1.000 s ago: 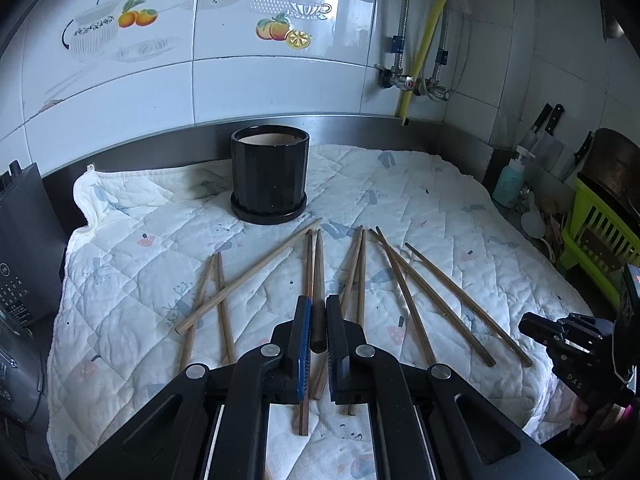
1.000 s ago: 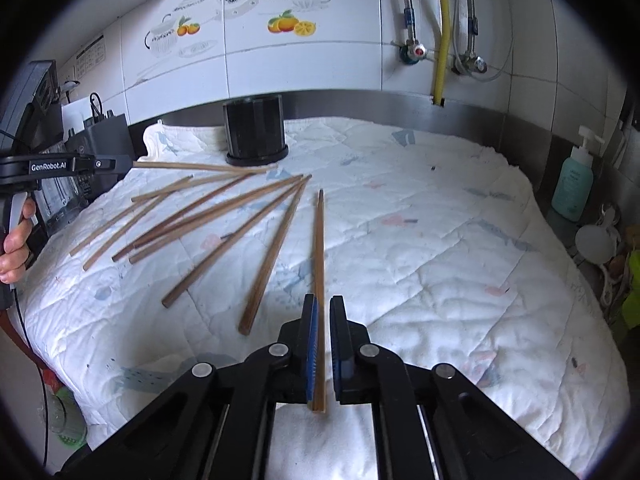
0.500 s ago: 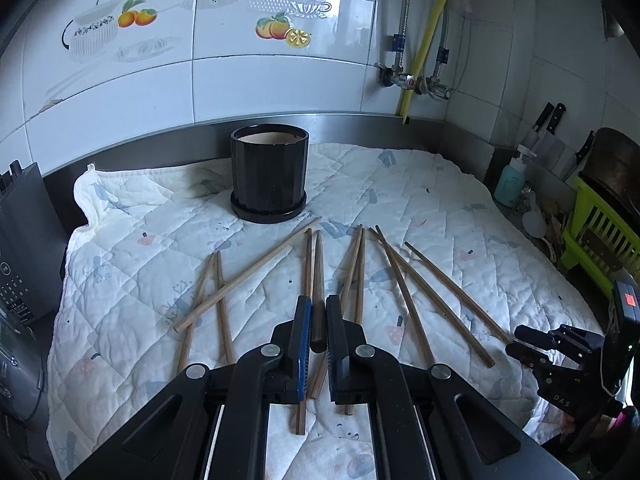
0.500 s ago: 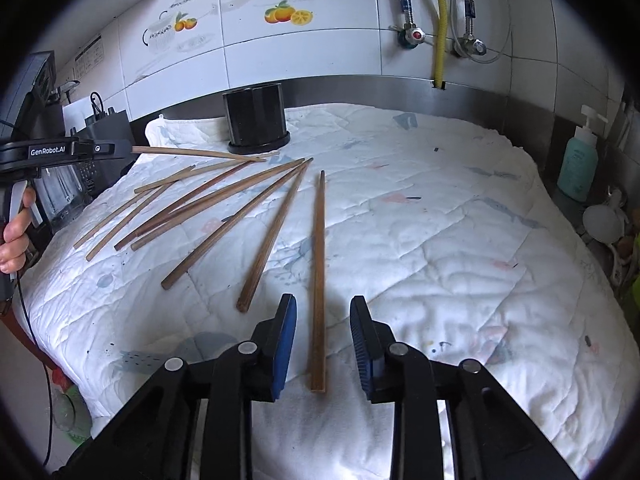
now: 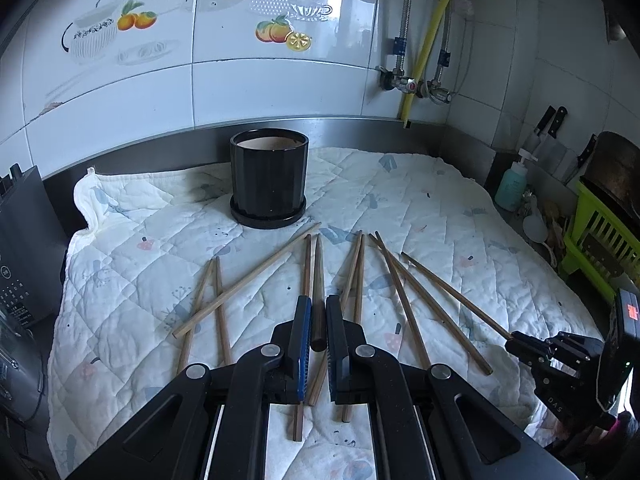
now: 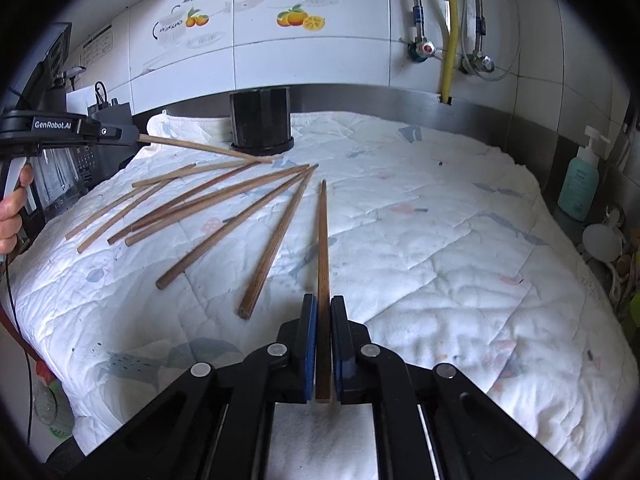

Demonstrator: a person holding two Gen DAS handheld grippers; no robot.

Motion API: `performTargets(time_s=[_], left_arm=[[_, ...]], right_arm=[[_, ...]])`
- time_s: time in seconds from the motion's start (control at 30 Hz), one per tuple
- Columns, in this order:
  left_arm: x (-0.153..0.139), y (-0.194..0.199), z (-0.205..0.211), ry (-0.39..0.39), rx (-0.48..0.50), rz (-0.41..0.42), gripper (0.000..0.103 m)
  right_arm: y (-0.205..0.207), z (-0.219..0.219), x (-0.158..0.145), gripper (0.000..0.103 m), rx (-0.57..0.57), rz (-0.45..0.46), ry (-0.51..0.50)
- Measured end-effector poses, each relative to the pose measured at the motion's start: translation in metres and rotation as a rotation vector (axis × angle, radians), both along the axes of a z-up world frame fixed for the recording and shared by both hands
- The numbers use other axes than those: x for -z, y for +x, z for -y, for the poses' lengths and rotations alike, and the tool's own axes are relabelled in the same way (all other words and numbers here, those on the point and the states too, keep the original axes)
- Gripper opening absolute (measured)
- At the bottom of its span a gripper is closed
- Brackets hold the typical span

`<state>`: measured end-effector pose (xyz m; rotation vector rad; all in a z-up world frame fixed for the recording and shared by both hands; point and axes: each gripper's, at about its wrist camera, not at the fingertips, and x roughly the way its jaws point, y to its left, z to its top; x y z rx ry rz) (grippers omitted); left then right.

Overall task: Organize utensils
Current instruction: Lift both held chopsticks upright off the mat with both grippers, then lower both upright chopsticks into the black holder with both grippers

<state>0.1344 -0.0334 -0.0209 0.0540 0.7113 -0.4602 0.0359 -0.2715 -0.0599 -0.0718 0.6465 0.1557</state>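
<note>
A: Your black pot [image 5: 269, 184] stands at the quilt's [image 5: 420, 208] far edge; the loose chopsticks [image 6: 224, 208] fan out before it

B: Both grippers pinch one each; left gripper [image 5: 318, 334] aims potward; right gripper [image 6: 323, 340], whose jaws just closed on the rightmost chopstick [image 6: 322, 248], should lift level; grips sit end-heavy

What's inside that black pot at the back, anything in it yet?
From the left wrist view, the black pot shows only a pale tan inner wall near its rim. No chopsticks stick out above it. Its bottom is hidden by the front wall, so small contents cannot be ruled out.
</note>
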Motion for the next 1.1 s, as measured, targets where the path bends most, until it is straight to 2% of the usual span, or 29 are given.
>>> performTargets(time_s=[0.37, 0.6, 1.1], left_arm=[[-0.033, 0.009, -0.001, -0.006, 0.004, 0.05, 0.007], [-0.061, 0.026, 0.003, 0.001, 0.003, 0.086, 0.007], [-0.148, 0.059, 0.005, 0.009, -0.009, 0.203, 0.006]], right_arm=[[0.015, 0.004, -0.071, 0.009, -0.055, 0.085, -0.002], [0.049, 0.003, -0.106, 0.009, -0.118, 0.077, -0.006], [0.1, -0.003, -0.174, 0.009, -0.204, 0.113, -0.044]])
